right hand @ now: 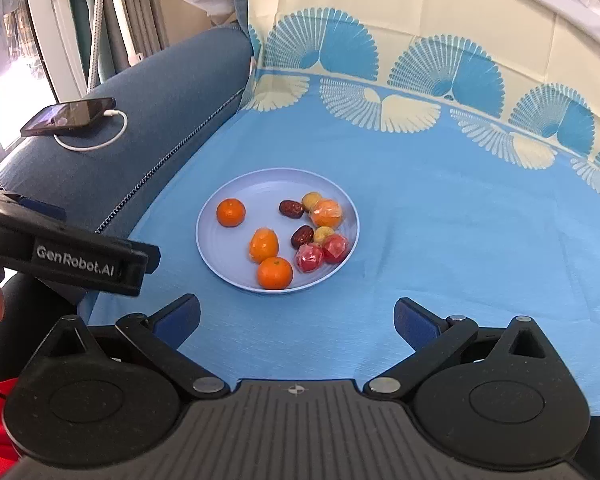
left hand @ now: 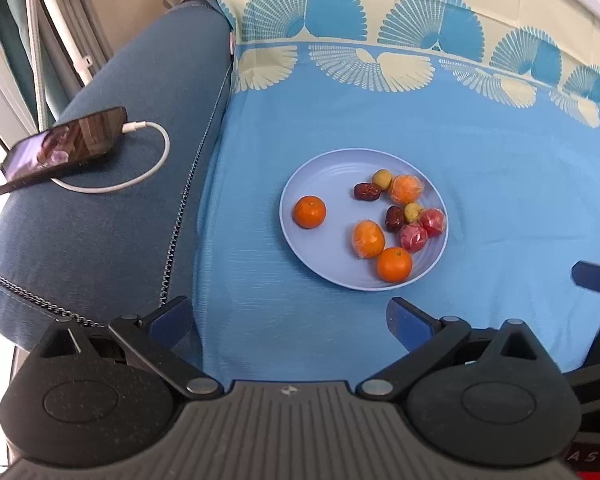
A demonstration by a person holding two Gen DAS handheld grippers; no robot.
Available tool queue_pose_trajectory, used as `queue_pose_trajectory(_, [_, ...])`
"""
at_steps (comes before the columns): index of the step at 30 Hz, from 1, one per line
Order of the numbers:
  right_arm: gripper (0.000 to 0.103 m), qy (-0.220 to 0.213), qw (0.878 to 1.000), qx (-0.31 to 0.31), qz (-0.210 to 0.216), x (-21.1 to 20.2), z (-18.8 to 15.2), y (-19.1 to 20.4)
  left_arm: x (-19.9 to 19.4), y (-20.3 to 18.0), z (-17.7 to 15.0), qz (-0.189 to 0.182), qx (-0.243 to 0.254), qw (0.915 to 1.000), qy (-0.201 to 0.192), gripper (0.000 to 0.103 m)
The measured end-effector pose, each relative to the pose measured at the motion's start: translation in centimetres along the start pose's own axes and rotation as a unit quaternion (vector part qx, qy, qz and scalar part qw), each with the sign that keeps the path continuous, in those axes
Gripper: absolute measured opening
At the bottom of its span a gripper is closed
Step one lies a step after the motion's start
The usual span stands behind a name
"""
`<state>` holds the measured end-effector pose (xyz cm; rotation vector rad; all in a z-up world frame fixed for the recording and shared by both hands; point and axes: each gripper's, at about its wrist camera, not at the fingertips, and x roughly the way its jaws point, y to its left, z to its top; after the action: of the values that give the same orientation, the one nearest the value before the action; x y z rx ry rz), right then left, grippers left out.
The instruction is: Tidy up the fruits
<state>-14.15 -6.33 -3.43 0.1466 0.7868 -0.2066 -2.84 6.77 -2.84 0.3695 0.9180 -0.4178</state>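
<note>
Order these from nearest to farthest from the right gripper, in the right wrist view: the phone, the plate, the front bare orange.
1. Front bare orange, at the plate's near edge.
2. Plate, centre, on the blue cloth.
3. Phone, far left, on the armrest.

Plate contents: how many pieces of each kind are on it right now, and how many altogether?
On the plate:
Bare oranges: 2
Oranges in clear wrap: 2
Red fruits in clear wrap: 2
Dark red dates: 2
Small yellow-green fruits: 2
Total: 10
</note>
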Motion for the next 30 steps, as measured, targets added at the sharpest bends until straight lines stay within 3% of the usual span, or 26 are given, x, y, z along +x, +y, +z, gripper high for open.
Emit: queue_pose_trajectory(30, [0.102, -0.009, 1.000, 0.001, -0.010, -0.77, -0.55, -0.10, 0.42, -0.36, -0.62, -0.002, -0.004, 0.9997, 0.025, 0.103])
